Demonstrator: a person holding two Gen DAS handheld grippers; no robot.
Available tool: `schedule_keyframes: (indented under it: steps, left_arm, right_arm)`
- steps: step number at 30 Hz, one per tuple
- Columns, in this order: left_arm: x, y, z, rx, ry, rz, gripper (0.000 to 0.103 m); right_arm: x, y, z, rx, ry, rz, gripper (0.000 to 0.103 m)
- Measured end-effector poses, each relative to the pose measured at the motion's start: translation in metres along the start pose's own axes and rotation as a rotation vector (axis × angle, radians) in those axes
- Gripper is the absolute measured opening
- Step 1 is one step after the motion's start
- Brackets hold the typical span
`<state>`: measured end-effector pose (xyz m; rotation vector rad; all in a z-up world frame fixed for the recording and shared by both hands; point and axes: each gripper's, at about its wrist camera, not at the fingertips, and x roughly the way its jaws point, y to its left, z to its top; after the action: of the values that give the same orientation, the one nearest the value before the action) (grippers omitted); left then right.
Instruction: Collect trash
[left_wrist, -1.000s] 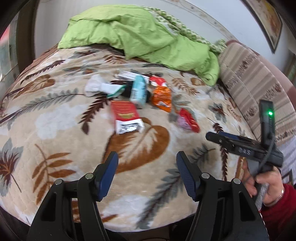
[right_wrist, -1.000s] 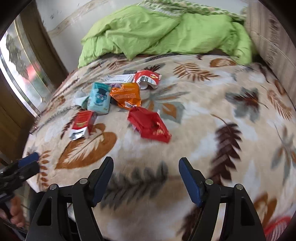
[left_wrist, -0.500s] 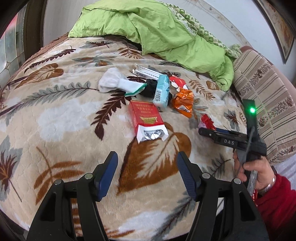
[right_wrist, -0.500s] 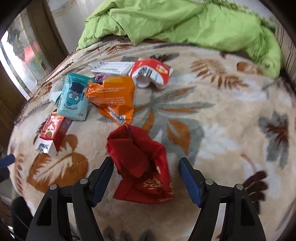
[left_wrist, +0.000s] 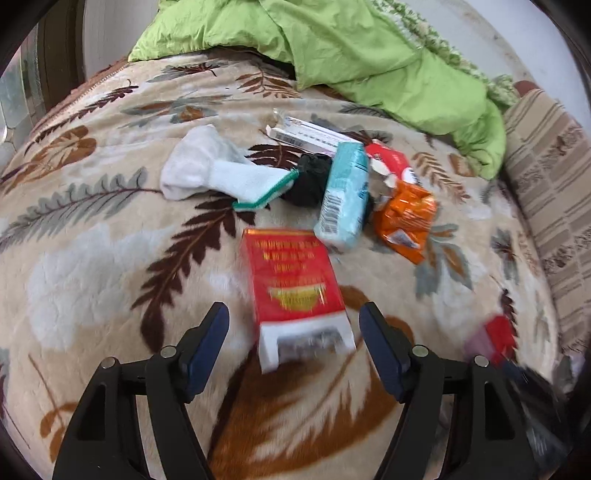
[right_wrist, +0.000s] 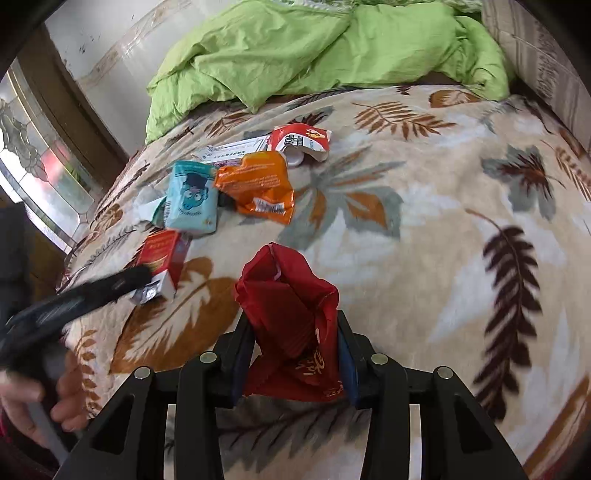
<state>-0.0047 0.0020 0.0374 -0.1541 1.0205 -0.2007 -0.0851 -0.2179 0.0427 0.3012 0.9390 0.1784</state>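
The left gripper (left_wrist: 293, 338) stood wide open, its fingers flanking the near, torn white end of the red cigarette pack (left_wrist: 291, 280). The pack's long axis ran straight away from the tongs toward the teal packet (left_wrist: 343, 197), which touched its far corner. The right gripper (right_wrist: 293, 354) (farther from the pack) was clamped on a crumpled red wrapper (right_wrist: 291, 321).

Ahead of my left tool I see a beige leaf-print blanket (left_wrist: 92, 266) spread wide beneath everything. Farther out, a crumpled green duvet (left_wrist: 362, 48) is heaped at its far edge. A white sock (left_wrist: 210, 173) lies ahead and left, touching a black balled sock (left_wrist: 310, 179). Off right stands a striped cushion (left_wrist: 546, 177).
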Motion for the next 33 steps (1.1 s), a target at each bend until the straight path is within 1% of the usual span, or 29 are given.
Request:
schedule_keyframes:
  steps: [3,6,8,10,12,15,17,20,22,27,30,33]
  left_arm:
    - [0.016,-0.002,0.006,0.000,0.008,0.060,0.073]
    - [0.021,-0.002,0.007,0.011,-0.021,0.091,0.072]
    - [0.020,-0.002,0.006,0.019,-0.039,0.098,0.061]
    - [0.017,-0.002,0.002,0.022,-0.058,0.085,0.055]
    - [0.012,-0.001,-0.003,0.018,-0.073,0.084,0.054]
    - [0.000,0.003,-0.015,0.004,-0.100,0.070,0.052]
    - [-0.009,0.004,-0.025,-0.010,-0.109,0.036,0.051]
    - [-0.020,-0.001,-0.041,0.028,-0.137,0.054,0.051]
    - [-0.020,-0.002,-0.045,0.037,-0.128,0.062,0.051]
    - [-0.010,0.011,-0.036,-0.028,-0.098,0.006,0.052]
    - [-0.012,0.014,-0.033,-0.060,-0.090,-0.019,0.052]
    - [-0.014,0.012,-0.033,-0.070,-0.079,-0.022,0.056]
  right_arm:
    - [-0.007,0.004,-0.006,0.007,-0.027,-0.003,0.043]
    - [-0.009,0.006,-0.010,0.016,-0.038,-0.001,0.043]
    - [-0.008,0.005,-0.014,0.030,-0.039,0.003,0.044]
    - [-0.011,0.008,-0.015,0.022,-0.062,-0.010,0.044]
    - [-0.013,0.011,-0.015,0.006,-0.081,-0.016,0.044]
    - [-0.010,0.013,-0.014,-0.001,-0.087,-0.024,0.044]
    - [-0.011,0.013,-0.014,-0.001,-0.097,-0.027,0.044]
    - [-0.014,0.012,-0.014,-0.001,-0.113,-0.018,0.044]
    - [-0.015,0.011,-0.013,0.007,-0.121,-0.017,0.044]
    - [-0.023,0.005,-0.014,0.033,-0.147,-0.005,0.044]
    - [-0.030,0.003,-0.015,0.037,-0.165,0.001,0.044]
    - [-0.039,-0.001,-0.016,0.047,-0.185,0.018,0.044]
